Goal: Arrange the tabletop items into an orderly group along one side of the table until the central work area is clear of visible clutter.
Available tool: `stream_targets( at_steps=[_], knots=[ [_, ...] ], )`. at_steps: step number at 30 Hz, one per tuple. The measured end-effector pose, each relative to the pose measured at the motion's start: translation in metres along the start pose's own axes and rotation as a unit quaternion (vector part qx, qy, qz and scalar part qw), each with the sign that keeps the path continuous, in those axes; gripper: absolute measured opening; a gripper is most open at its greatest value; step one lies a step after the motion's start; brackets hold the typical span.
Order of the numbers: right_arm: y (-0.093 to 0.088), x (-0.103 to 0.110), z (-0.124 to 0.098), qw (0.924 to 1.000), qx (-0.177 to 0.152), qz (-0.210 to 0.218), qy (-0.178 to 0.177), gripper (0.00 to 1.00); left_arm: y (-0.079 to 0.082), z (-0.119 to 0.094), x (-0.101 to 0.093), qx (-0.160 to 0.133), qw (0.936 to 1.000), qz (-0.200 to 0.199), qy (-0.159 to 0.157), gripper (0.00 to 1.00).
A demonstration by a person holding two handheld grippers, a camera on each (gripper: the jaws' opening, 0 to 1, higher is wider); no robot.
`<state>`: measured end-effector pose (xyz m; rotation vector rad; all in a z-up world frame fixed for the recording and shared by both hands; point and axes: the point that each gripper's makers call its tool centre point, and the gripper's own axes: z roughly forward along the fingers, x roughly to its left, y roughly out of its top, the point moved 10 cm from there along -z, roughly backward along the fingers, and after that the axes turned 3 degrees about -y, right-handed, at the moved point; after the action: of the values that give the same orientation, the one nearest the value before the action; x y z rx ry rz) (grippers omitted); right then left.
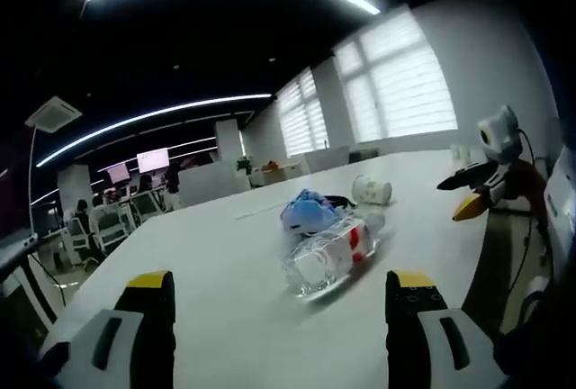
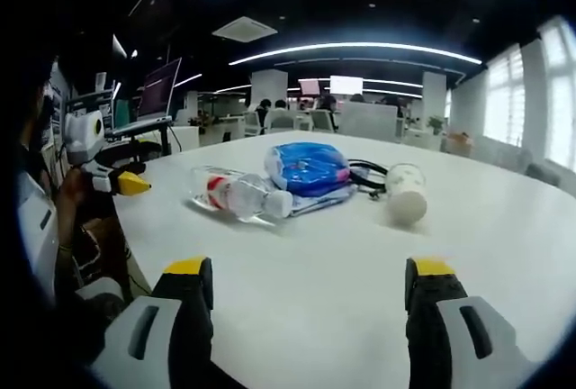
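Both tongs, the left [image 1: 281, 292] and the right [image 2: 310, 283], are spread apart and hold nothing, low over the white desk [image 2: 342, 254]. Out in the middle of the desk a bottle [image 2: 236, 194] lies on its side, touching a blue bag [image 2: 308, 168]. A cup [image 2: 405, 193] lies tipped over just beside them, with what may be a black cable [image 2: 364, 171] behind.

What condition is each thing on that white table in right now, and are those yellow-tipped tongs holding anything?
Water bottle: lying on its side, cap on.
Paper cup: tipped over on its side, apart from the bottle.
Blue packet: lying flat, touching the bottle.
Black cable: loose behind the packet.
Left tongs: open, empty, short of the bottle.
Right tongs: open, empty, above bare table.
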<state>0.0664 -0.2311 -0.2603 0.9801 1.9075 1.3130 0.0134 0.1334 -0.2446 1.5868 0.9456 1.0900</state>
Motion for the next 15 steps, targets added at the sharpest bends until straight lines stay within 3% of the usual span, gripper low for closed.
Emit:
stream_targets(
  at_steps=[15],
  knots=[
    [0.0049,0.0052,0.0038,0.9999,-0.007,-0.007,0.007,0.85,-0.0004,0.0036,-0.0026,-0.005,0.9998,0.015,-0.008,0.97]
  ],
)
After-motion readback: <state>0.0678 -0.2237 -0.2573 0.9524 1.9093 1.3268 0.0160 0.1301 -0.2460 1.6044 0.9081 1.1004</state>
